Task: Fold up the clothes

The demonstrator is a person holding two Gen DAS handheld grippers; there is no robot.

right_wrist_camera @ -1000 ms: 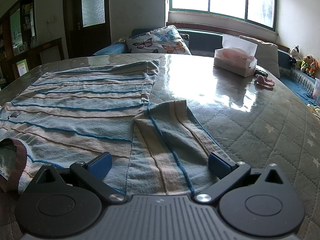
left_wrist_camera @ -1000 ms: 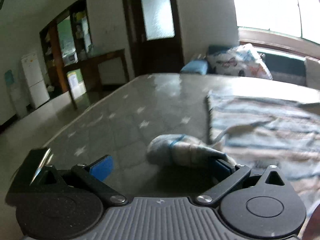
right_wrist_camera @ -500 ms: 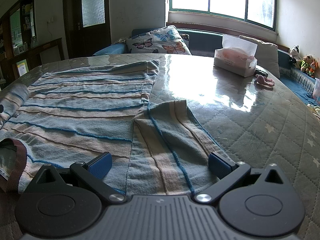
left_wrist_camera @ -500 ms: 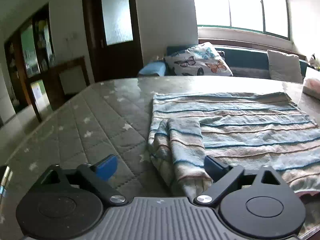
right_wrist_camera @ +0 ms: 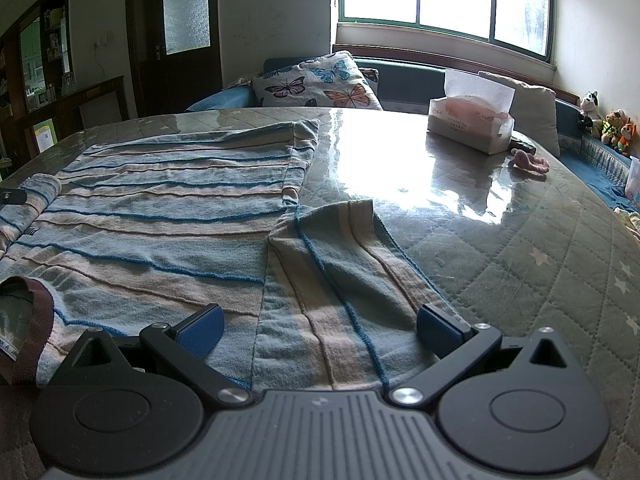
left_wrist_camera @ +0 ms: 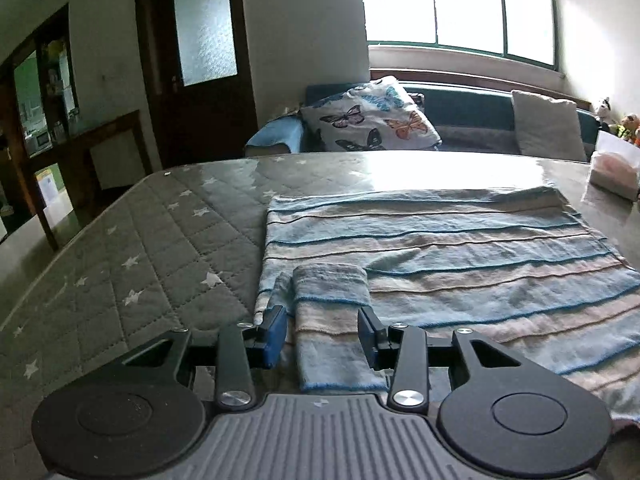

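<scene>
A blue and beige striped shirt (left_wrist_camera: 460,248) lies flat on the table. Its left sleeve (left_wrist_camera: 330,300) is folded in over the body. That sleeve lies between the pads of my left gripper (left_wrist_camera: 322,332), whose jaws are closing; a thin gap still shows beside the left pad. In the right wrist view the same shirt (right_wrist_camera: 168,208) spreads to the left, its brown collar (right_wrist_camera: 36,320) near the lower left edge. The right sleeve (right_wrist_camera: 344,264) sticks out toward me, and my right gripper (right_wrist_camera: 320,326) stands wide open just over it.
The table (right_wrist_camera: 520,260) has a quilted star cover under a glossy sheet. A tissue box (right_wrist_camera: 470,124) and a small pink thing (right_wrist_camera: 528,162) sit at the back right. A butterfly pillow (left_wrist_camera: 372,120) lies on the sofa beyond. Bare cover lies left of the shirt.
My left gripper has swung from the table's left side to face the shirt, the sleeve now lies over the body, and the jaws have narrowed around it. The right gripper has not moved.
</scene>
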